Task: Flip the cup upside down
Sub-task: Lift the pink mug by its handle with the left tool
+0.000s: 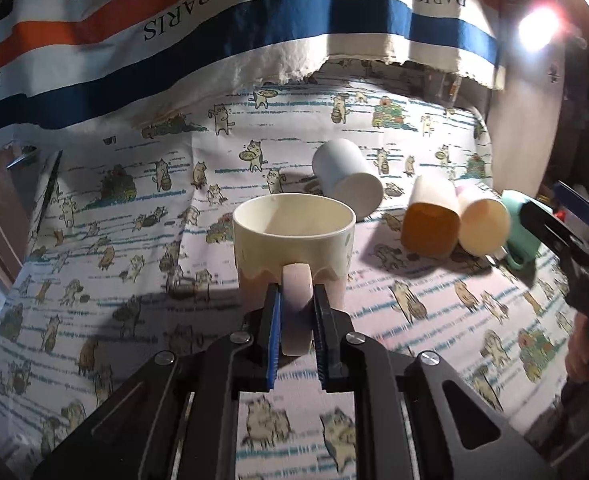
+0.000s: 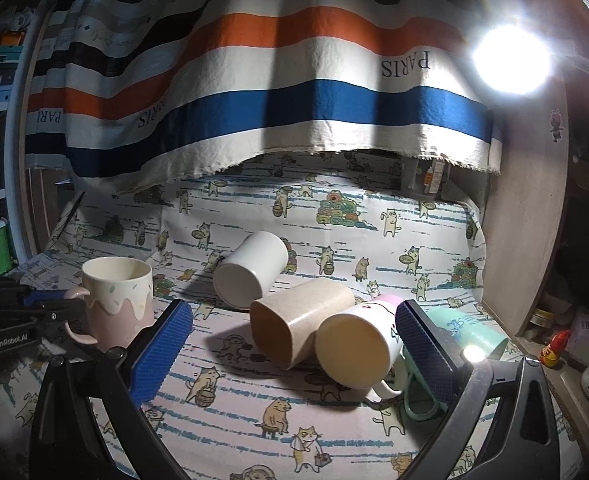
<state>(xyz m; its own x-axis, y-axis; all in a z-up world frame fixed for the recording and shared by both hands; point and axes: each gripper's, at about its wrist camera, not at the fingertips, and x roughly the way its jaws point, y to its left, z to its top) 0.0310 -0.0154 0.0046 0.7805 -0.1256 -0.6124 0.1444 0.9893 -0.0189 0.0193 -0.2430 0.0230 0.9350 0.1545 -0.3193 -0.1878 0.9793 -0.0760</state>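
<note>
A cream and pink mug stands upright, mouth up, on the cat-print cloth; it also shows in the right wrist view at the left. My left gripper is shut on the mug's pink handle; it shows from the side in the right wrist view. My right gripper is open and empty, held above the lying cups; it shows at the right edge of the left wrist view.
Several cups lie on their sides to the right: a white cup, a brown cup, a white and pink mug and a mint mug. A striped cloth hangs behind. A wooden panel stands at right.
</note>
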